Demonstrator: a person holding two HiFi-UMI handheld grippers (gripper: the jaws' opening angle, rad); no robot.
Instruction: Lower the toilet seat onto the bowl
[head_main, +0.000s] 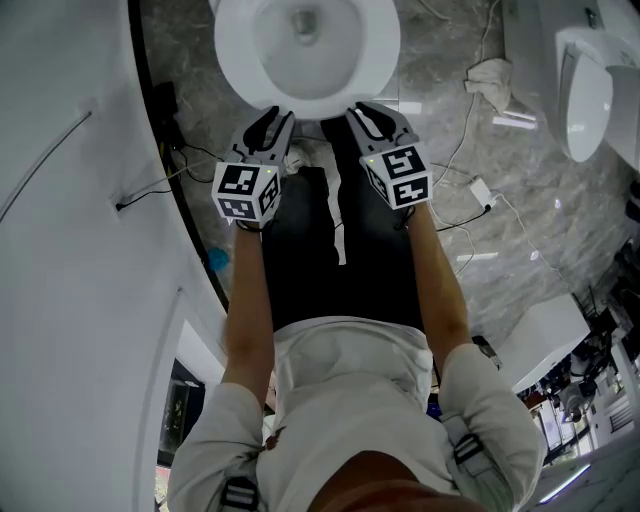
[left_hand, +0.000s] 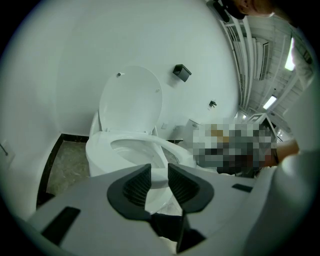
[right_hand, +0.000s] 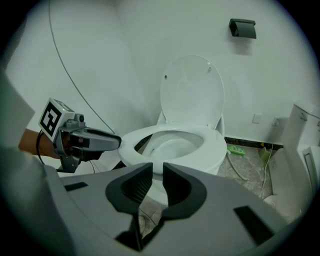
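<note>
**Empty claws at the front rim, seat ring lying flat**

A grey marble floor (head_main: 450, 60) strewn with cables runs up to a curved white wall (left_hand: 75, 60).

Nearest, low in the head view, the person's forearms reach forward. The left gripper (head_main: 272, 120) and right gripper (head_main: 372, 115) sit side by side, just short of the bowl (left_hand: 100, 160). Each claw is released. Its pads stand a narrow slit apart with nothing between them, and only the bowl's front shows through the gap.

Beyond them, at the top centre of the head view, the toilet seat (right_hand: 215, 145) looks to lie level on the bowl with its opening facing up. Its long axis runs from the rounded front end, which points at the person, back to the hinge. In the head view that is bottom to top.

Farthest back, the lid (right_hand: 192, 90) stands upright against the wall.

The seat seems already down, so I judge the useful move is to check that it sits square on the rim. If a flap has to come down, pinch its free edge lightly and guide it round the hinge. Do not let it drop.
</note>
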